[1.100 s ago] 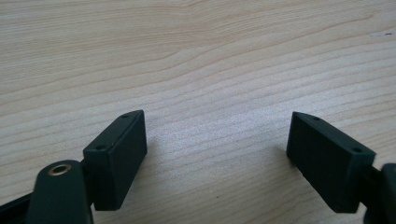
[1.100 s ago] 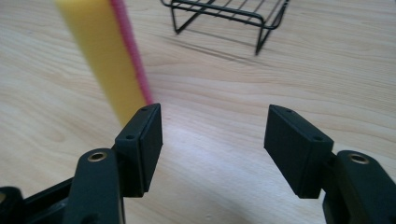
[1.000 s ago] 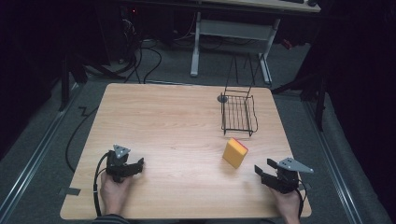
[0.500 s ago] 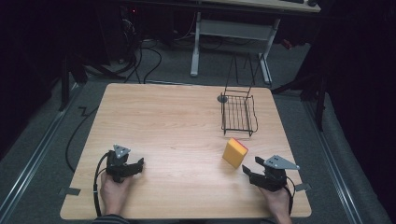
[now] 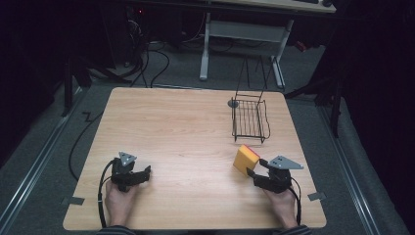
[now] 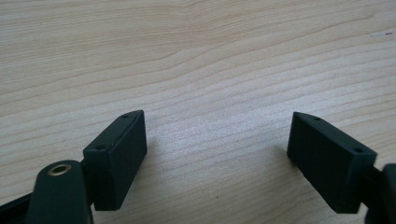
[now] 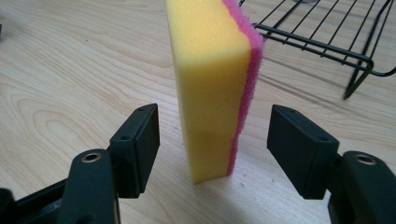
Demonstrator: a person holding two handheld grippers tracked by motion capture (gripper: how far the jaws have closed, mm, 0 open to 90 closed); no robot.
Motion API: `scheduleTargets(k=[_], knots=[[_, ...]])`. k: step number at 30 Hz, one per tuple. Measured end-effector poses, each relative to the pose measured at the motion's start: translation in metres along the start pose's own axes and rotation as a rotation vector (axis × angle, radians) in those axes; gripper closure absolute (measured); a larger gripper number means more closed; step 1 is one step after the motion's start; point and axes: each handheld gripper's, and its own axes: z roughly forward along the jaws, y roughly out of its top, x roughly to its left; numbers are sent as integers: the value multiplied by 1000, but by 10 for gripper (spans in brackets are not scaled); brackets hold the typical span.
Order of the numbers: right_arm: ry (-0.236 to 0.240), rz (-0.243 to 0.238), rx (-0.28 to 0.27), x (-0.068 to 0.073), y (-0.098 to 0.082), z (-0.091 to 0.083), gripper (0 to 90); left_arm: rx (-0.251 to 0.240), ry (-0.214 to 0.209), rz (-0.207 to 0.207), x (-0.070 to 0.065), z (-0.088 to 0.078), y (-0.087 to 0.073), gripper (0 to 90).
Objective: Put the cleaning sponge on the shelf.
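A yellow sponge [image 5: 245, 159] with a pink scouring side stands on its edge on the wooden table [image 5: 186, 122], right of centre. In the right gripper view the sponge [image 7: 210, 84] rises between the two black jaws. A gap shows on each side, so neither pad touches it. My right gripper [image 5: 255, 167] [image 7: 213, 112] is open, and its jaws have just been closing a little around the sponge. My left gripper [image 5: 146, 174] rests at the front left, held by a hand. In its own view the left gripper [image 6: 217, 116] is open over bare wood.
A black wire basket [image 5: 249, 120] [image 7: 327, 37] stands just behind the sponge near the table's right edge, with a small dark disc [image 5: 233, 103] at its far left corner. Cables and a desk frame lie on the floor beyond the table.
My right gripper has moved left and forward from the table's front right corner until its jaws stand on either side of the sponge. The left gripper and the sponge have not moved.
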Motion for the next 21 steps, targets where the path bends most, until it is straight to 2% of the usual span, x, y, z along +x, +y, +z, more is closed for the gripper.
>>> scheduleTargets(k=[10,16,18,21], knots=[[24,19,30,-3,-1,15,393,0,0,0,0,0,0,204],[29,3,54,-3,-2,22,483,0,0,0,0,0,0,204],[42,-2,58,-3,-2,24,548,0,0,0,0,0,0,205],[44,-5,58,-3,-2,23,581,0,0,1,0,0,0,204]])
